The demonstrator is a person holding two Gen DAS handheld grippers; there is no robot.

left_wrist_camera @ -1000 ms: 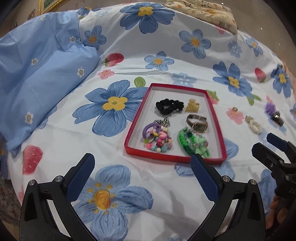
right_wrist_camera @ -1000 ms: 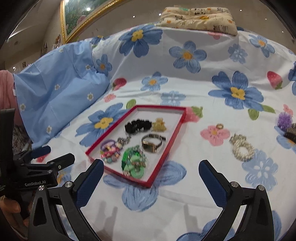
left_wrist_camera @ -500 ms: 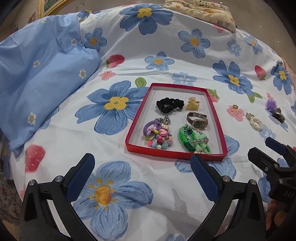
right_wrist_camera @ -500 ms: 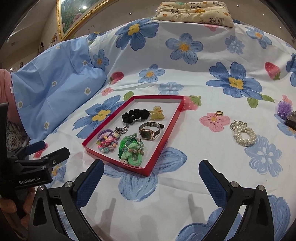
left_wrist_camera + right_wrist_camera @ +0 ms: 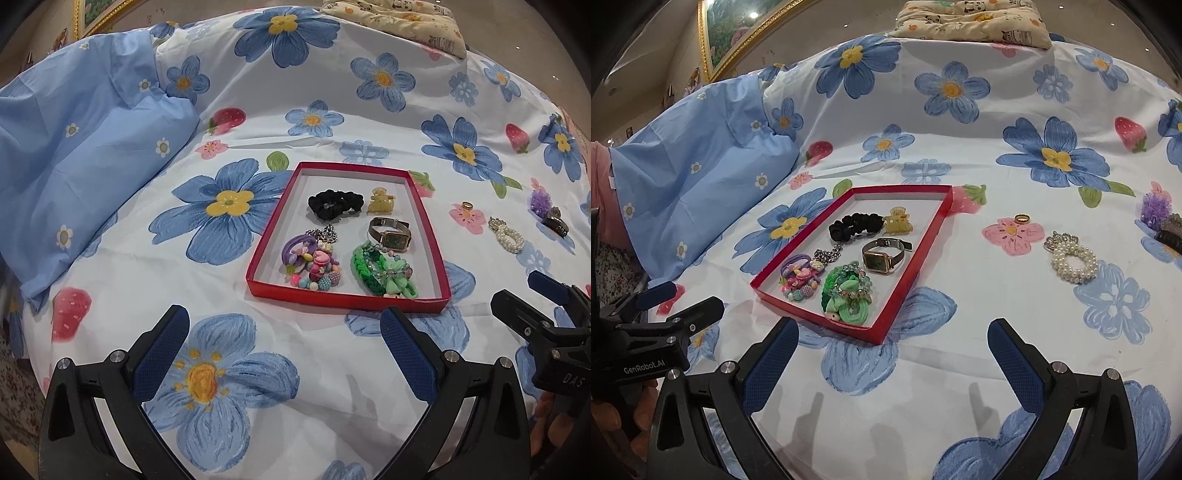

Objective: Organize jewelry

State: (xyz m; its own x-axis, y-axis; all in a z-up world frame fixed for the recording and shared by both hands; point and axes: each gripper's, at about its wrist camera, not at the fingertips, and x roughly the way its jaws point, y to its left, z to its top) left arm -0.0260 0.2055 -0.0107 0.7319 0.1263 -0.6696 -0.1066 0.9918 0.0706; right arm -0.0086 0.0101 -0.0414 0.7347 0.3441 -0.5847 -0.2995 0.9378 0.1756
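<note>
A red tray (image 5: 255, 280) (image 5: 916, 254) lies on the flowered bedsheet. It holds a black scrunchie (image 5: 334, 204) (image 5: 855, 225), a yellow claw clip (image 5: 380, 201) (image 5: 897, 223), a watch (image 5: 393, 236) (image 5: 882, 258), green bracelets (image 5: 384, 273) (image 5: 846, 295) and colourful bead bands (image 5: 314, 264) (image 5: 799, 277). Right of the tray lie a gold ring (image 5: 466, 205) (image 5: 1021, 219), a pearl bracelet (image 5: 509, 236) (image 5: 1071, 258), a purple scrunchie (image 5: 541, 199) (image 5: 1154, 206) and a dark clip (image 5: 554, 223) (image 5: 1171, 232). My left gripper (image 5: 284, 332) and right gripper (image 5: 890, 343) both stand open and empty, short of the tray.
A light blue pillow (image 5: 74, 147) lies left of the tray. A cream patterned cushion (image 5: 975, 18) sits at the far edge. A gold picture frame (image 5: 738, 40) hangs behind. A hand (image 5: 550, 417) holds the right gripper at the lower right of the left wrist view.
Both grippers have pulled back and risen a little, so the tray and loose jewelry sit slightly farther away. Nothing was picked up or moved.
</note>
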